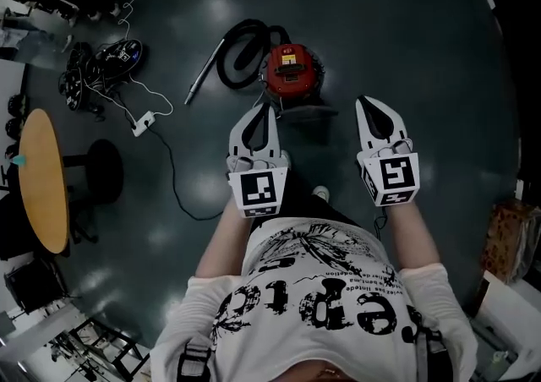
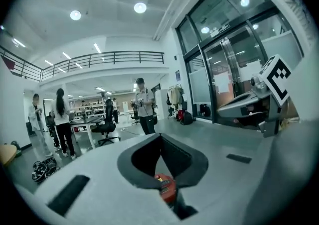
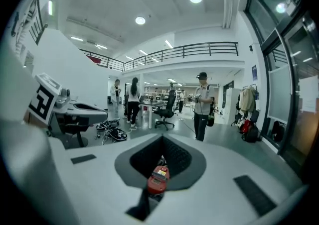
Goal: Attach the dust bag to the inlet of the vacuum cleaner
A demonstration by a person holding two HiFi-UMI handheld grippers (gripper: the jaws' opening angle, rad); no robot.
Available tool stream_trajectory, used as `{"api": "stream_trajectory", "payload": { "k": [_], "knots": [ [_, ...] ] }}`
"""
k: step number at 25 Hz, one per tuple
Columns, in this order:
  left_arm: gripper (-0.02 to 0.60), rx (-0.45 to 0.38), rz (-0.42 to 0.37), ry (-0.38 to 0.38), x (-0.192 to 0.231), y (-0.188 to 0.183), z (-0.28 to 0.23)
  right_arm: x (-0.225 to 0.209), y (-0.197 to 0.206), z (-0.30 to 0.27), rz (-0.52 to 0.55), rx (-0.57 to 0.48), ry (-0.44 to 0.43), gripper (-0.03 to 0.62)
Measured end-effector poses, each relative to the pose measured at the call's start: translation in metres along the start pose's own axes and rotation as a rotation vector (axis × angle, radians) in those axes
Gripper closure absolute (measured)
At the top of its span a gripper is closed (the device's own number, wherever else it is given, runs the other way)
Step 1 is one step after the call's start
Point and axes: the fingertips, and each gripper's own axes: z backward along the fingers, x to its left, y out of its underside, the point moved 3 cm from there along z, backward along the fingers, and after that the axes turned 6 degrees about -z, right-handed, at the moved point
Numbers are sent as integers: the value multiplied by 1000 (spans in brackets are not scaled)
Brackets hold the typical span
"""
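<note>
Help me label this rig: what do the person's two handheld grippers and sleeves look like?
The left gripper and right gripper match: a light grey pointed claw around a black teardrop-shaped padded opening, with black slots on the shell. Behind each claw sits a white cube with black square markers. The person wears a white top with black print and white sleeves.

The head view is taken from high above, steeply down past a white printed shirt (image 1: 321, 296) to the dark glossy floor (image 1: 406, 34). Each gripper view is aimed almost level along its own jaws into a bright hall. The round red vacuum cleaner (image 1: 292, 69) is shared by all three views. The right gripper (image 2: 221, 111) is caught in the left gripper view, the left gripper (image 3: 104, 113) in the right.
</note>
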Motion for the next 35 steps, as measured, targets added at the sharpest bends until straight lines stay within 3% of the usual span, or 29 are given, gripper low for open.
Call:
{"api": "stream_trajectory", "payload": {
  "k": [3,8,11,20,35],
  "knots": [
    [577,-52,16,-9,-15,-10,19,5,5,23,12,-23,1,591],
    [577,-221,74,-64,-16,-44,58,12,10,58,4,-46,16,591],
    [577,-262,107,-90,-19,-56,74,13,7,71,16,-59,5,591],
    [577,-279,122,-84,-41,-57,83,17,7,91,67,-101,-19,592],
    [577,-229,120,-65,-50,-42,76,11,18,98,36,-72,-36,591]
  ]
}}
